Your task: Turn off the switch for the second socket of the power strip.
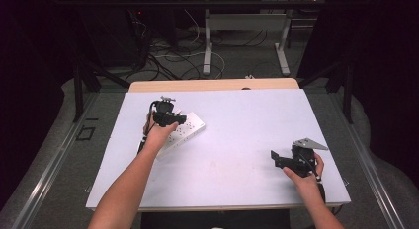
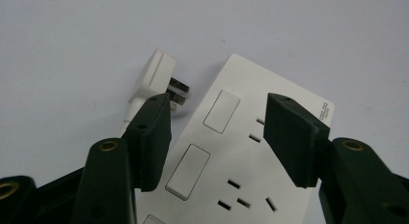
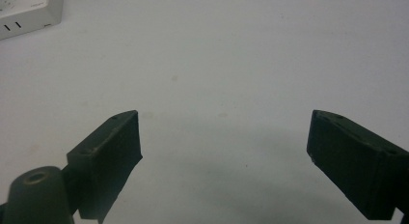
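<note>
Left gripper point(image 2: 219, 137) – jaws spread, empty – hovers over the white power strip point(image 2: 251, 156); a white plug point(image 2: 154, 79) lies unplugged just beside the strip's edge. Right gripper point(image 3: 224, 161) – jaws released, empty – over bare table point(image 3: 241, 50). Risk: an off-centre grasp could knock the plug away.
</note>
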A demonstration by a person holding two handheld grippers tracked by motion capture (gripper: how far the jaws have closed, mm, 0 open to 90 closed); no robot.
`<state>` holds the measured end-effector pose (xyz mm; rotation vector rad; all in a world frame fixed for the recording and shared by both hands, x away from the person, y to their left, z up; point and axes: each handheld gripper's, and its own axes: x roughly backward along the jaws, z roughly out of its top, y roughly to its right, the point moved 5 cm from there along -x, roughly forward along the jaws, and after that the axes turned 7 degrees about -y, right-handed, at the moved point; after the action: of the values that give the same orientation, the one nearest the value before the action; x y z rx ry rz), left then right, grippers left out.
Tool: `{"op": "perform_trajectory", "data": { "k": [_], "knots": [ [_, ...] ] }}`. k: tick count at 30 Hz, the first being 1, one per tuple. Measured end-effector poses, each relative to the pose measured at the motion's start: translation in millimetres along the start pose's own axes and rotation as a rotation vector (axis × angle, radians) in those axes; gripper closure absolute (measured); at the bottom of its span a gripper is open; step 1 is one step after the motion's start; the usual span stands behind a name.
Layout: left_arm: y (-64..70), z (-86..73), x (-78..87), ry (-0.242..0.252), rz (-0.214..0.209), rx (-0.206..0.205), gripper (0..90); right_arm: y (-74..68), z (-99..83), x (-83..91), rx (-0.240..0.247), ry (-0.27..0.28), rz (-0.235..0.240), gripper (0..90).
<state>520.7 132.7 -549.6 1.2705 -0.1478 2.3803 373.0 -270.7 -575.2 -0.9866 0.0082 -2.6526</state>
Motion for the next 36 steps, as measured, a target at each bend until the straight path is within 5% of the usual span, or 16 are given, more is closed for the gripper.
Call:
{"op": "perform_trajectory", "data": {
  "k": [11, 26, 36],
  "knots": [
    [-2.3, -0.7, 6.9, 0.018, 0.022, -0.015, 30.1, -1.0, 0.6, 0.3, -0.006, 0.002, 0.007, 11.3],
    [-4.1, -3.1, 19.6, 0.016, 0.024, -0.026, 29.2, -0.2, 1.2, 2.5, 0.000, 0.009, 0.001, 11.3],
    [-5.1, -2.2, 31.4, 0.025, 0.019, 0.023, 16.0, 0.6, 1.1, 3.1, 0.001, 0.011, 0.001, 11.3]
  ]
}}
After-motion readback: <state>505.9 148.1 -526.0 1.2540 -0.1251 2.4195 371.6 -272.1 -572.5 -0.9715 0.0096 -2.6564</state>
